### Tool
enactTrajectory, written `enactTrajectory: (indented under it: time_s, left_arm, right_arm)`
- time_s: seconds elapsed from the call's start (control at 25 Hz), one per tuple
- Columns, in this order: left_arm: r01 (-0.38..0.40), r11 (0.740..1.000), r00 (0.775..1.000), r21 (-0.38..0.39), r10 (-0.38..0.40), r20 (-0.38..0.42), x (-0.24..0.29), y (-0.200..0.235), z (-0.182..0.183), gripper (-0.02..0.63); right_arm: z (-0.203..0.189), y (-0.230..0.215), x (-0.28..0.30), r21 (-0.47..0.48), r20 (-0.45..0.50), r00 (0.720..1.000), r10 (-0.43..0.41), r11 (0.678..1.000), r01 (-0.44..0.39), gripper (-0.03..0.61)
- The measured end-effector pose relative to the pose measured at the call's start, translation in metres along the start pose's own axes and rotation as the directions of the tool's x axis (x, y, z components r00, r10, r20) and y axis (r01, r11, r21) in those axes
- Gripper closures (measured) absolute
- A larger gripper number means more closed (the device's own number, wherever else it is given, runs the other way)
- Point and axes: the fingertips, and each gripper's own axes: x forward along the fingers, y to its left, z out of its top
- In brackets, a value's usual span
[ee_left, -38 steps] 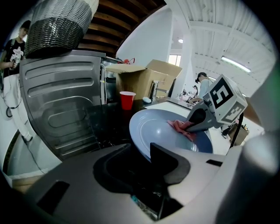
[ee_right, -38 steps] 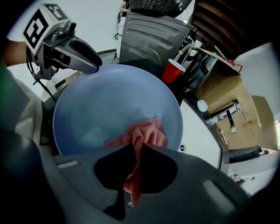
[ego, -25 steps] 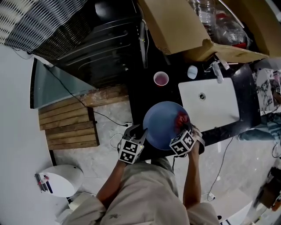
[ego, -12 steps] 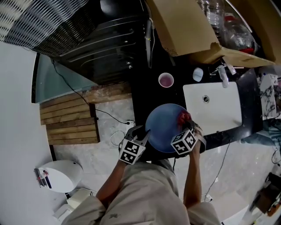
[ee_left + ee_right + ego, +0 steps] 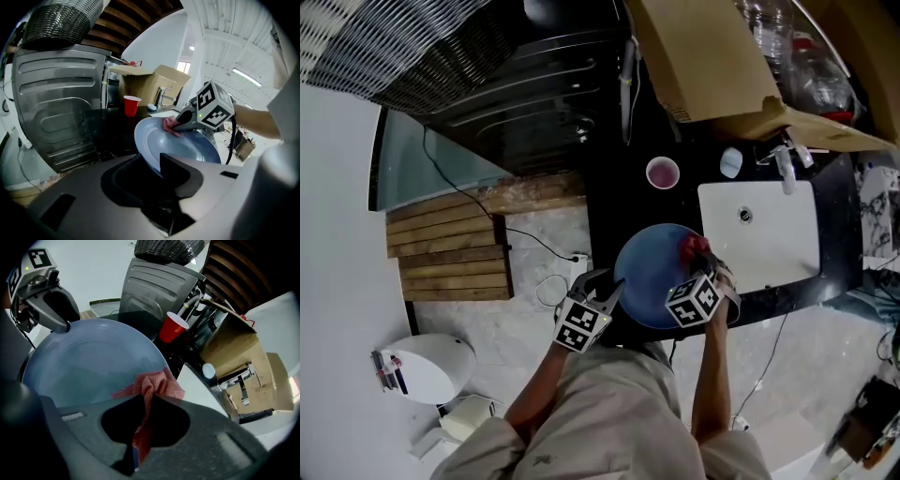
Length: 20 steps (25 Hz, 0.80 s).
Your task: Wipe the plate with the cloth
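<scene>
Our left gripper (image 5: 157, 161) jaws grasp the plate (image 5: 180, 146) rim; right gripper (image 5: 146, 404) jaws clench the cloth (image 5: 157, 383), which we press just ahead onto the plate.

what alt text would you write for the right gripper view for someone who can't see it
The right gripper, its jaws shut on a red cloth, holds the cloth against a tilted blue plate, which the left gripper grips by the far rim. Behind the plate are a red cup, a grey appliance and a cardboard box.
</scene>
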Motion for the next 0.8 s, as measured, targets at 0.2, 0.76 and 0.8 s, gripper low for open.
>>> enactTrajectory:
  time_s: [0.2, 0.76, 0.8]
  left_arm:
    - [-0.021, 1.000, 1.000, -0.006, 0.021, 0.011, -0.007, 0.006, 0.007, 0.506]
    - [-0.030, 0.999, 0.999, -0.033, 0.032, 0.038, -0.009, 0.010, 0.011, 0.525]
    - [-0.031, 0.999, 0.999, -0.037, 0.032, 0.040, -0.010, 0.010, 0.012, 0.530]
  right_arm:
    - [0.011, -0.002, 0.004, -0.009, 0.020, 1.000, -0.006, 1.000, 0.006, 0.554]
    - [0.050, 0.009, 0.009, -0.039, 0.102, 0.995, 0.023, 0.999, -0.019, 0.554]
    - [0.053, 0.010, 0.009, -0.041, 0.106, 0.994, 0.026, 0.999, -0.022, 0.554]
